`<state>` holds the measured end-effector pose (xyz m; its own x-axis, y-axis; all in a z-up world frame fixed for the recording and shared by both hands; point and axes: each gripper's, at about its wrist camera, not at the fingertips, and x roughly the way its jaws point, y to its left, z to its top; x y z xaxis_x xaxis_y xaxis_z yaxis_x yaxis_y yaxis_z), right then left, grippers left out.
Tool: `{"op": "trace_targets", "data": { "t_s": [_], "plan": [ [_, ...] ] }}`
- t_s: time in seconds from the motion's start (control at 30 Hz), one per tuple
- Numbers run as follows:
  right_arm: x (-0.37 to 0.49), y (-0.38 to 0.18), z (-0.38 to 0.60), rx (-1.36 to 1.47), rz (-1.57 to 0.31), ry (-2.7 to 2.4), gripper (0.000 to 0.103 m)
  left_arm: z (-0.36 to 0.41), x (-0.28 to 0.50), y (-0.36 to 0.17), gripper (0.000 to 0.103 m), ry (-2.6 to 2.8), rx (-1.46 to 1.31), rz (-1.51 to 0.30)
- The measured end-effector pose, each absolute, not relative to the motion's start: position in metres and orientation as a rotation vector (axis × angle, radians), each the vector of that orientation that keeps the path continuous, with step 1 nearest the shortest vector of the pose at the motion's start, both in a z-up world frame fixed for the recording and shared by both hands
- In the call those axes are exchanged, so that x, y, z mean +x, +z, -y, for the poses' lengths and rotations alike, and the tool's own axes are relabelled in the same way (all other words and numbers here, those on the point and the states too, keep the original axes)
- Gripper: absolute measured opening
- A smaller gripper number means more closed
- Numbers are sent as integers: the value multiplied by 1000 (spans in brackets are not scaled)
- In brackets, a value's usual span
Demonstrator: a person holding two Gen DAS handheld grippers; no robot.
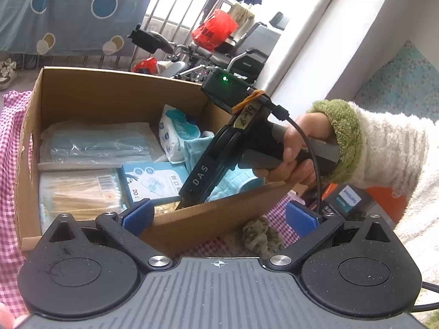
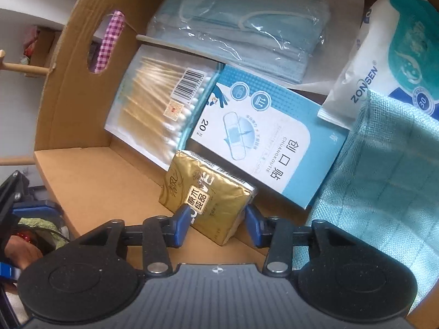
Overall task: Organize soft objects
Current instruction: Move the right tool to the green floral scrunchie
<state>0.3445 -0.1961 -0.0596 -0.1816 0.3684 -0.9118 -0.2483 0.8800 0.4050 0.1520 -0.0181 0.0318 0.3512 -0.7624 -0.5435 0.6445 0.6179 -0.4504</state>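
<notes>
In the right wrist view, a gold tissue pack [image 2: 208,194] lies on the floor of the cardboard box [image 2: 82,181], leaning on the cotton swab pack [image 2: 159,104] and the blue plaster box [image 2: 263,139]. My right gripper [image 2: 218,219] points down with the tissue pack between its blue pads; a thin gap shows at the right pad [image 2: 253,224], so it stands open. In the left wrist view, the right gripper [image 1: 192,192] dips into the box [image 1: 214,219], its tips hidden by the near wall. My left gripper [image 1: 219,216] is wide open and holds nothing, astride that wall.
Face masks [image 2: 247,27], a wet wipes pack [image 2: 384,63] and a light blue cloth [image 2: 384,178] fill the rest of the box. A green scrunchie [image 1: 260,235] lies on the pink checked cloth [image 1: 11,164] outside the near wall. A Philips box [image 1: 348,200] sits to the right.
</notes>
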Motion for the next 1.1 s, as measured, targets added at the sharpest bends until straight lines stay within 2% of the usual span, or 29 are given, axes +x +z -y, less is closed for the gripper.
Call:
{"op": "trace_targets", "data": {
  "t_s": [0.2, 0.43, 0.57, 0.83, 1.03, 1.1],
  "plan": [
    [336, -39, 214, 132, -1587, 511, 47, 17, 151, 31, 102, -907, -179, -793],
    [268, 40, 271, 280, -1275, 508, 50, 18, 138, 44, 102, -902, -158, -755],
    [208, 60, 304, 381, -1137, 480, 53, 26, 127, 50, 102, -919, -139, -757],
    [104, 37, 367, 586, -1032, 348, 55, 65, 108, 48, 102, -1017, -67, -826],
    [80, -5, 371, 582, -1001, 215, 55, 121, 96, 16, 101, -1101, 70, -964],
    [80, -14, 369, 555, -985, 186, 55, 138, 91, 4, 97, -1115, 140, -971]
  ]
}}
